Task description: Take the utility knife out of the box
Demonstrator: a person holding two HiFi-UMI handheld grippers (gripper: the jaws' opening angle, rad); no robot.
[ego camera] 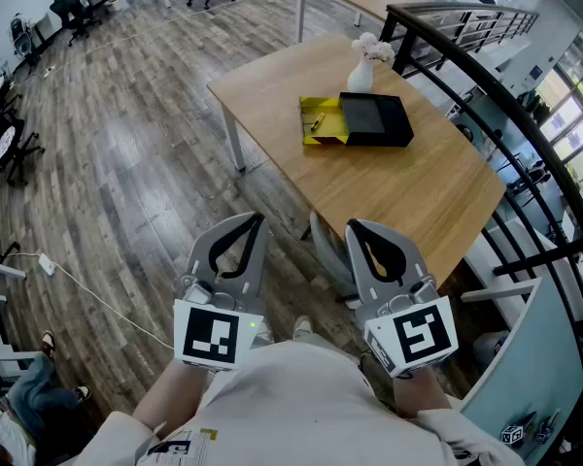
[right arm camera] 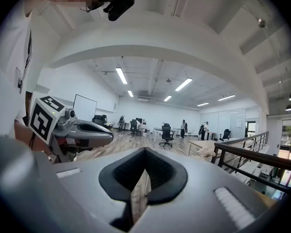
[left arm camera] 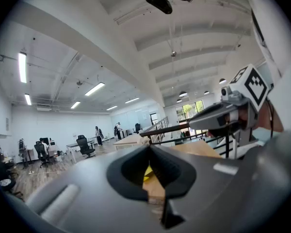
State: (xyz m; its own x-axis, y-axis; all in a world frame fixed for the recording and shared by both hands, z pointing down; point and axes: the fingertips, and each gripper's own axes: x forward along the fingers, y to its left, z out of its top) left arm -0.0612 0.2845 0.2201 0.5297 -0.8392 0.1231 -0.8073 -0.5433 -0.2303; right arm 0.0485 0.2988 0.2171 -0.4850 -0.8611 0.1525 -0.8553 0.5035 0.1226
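An open yellow box [ego camera: 323, 136] lies on the wooden table [ego camera: 418, 192], with its black lid [ego camera: 374, 119] flat beside it on the right. Inside the yellow tray rests a small utility knife [ego camera: 317, 121]. Both grippers are held close to the person's chest, well short of the table. My left gripper [ego camera: 256, 219] is shut with nothing between its jaws, and so is my right gripper [ego camera: 355, 226]. In the left gripper view, a bit of the yellow box [left arm camera: 146, 172] shows through the gap behind the closed left gripper [left arm camera: 149, 147]. The right gripper [right arm camera: 144, 150] points at the table, level.
A white vase with flowers [ego camera: 362, 69] stands just behind the box. A black railing [ego camera: 525, 134] curves along the table's right side. A chair [ego camera: 325, 250] is tucked under the near table edge. A white cable [ego camera: 97, 294] runs across the wooden floor at the left.
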